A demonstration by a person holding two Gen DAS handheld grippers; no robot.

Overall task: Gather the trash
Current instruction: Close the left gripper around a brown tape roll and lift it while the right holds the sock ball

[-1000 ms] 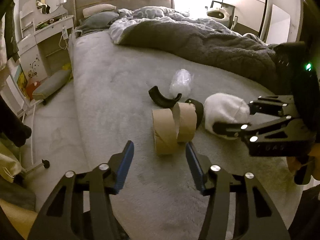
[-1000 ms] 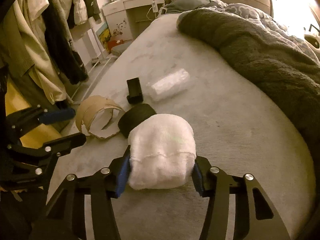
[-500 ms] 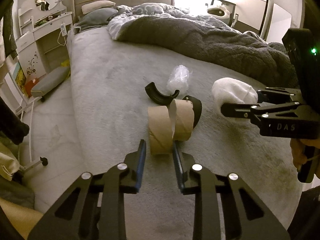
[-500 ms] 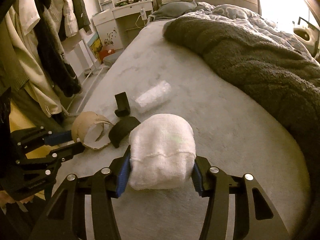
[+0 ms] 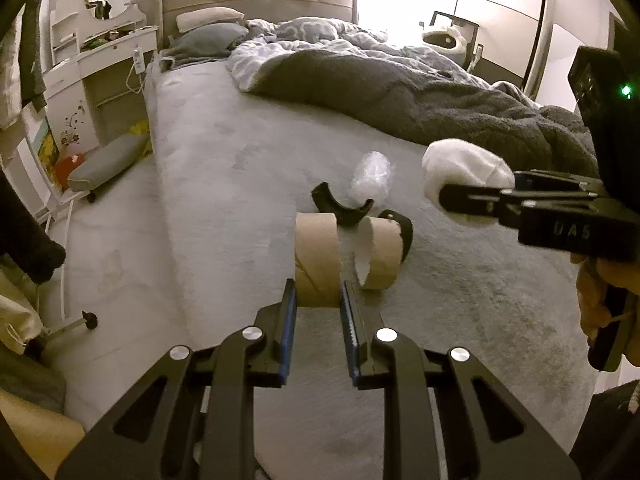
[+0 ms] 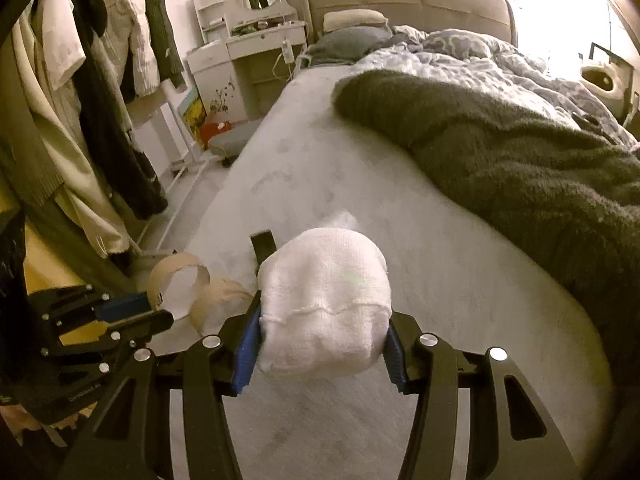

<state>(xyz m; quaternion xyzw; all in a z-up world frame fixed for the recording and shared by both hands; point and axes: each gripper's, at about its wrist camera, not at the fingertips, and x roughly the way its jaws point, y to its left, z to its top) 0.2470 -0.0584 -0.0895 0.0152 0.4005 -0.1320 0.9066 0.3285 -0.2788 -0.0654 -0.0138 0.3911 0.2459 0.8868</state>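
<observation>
A torn brown cardboard ring (image 5: 316,256) stands on the bed as two loops. My left gripper (image 5: 318,300) is closing on the near loop, and its blue pads press that loop's wall from both sides. Behind the loops lie a black curved piece (image 5: 340,208), a black band (image 5: 406,232) and a crumpled clear plastic wrap (image 5: 370,176). My right gripper (image 6: 320,336) is shut on a white rolled cloth bundle (image 6: 324,300) and holds it above the bed, to the right of the cardboard. The right wrist view also shows the cardboard ring (image 6: 180,280) with the left gripper (image 6: 156,312) on it.
The light grey bed (image 5: 224,152) carries a dark fuzzy blanket (image 5: 420,104) across its right and far side. A white dresser (image 5: 100,64) and a low grey stool (image 5: 108,160) stand left of the bed. Clothes (image 6: 80,100) hang at the near left. A hand (image 5: 596,292) grips the right tool.
My left gripper's jaws came in from wide apart onto the near cardboard loop. My right gripper rose with the white bundle, lifting it off the bed.
</observation>
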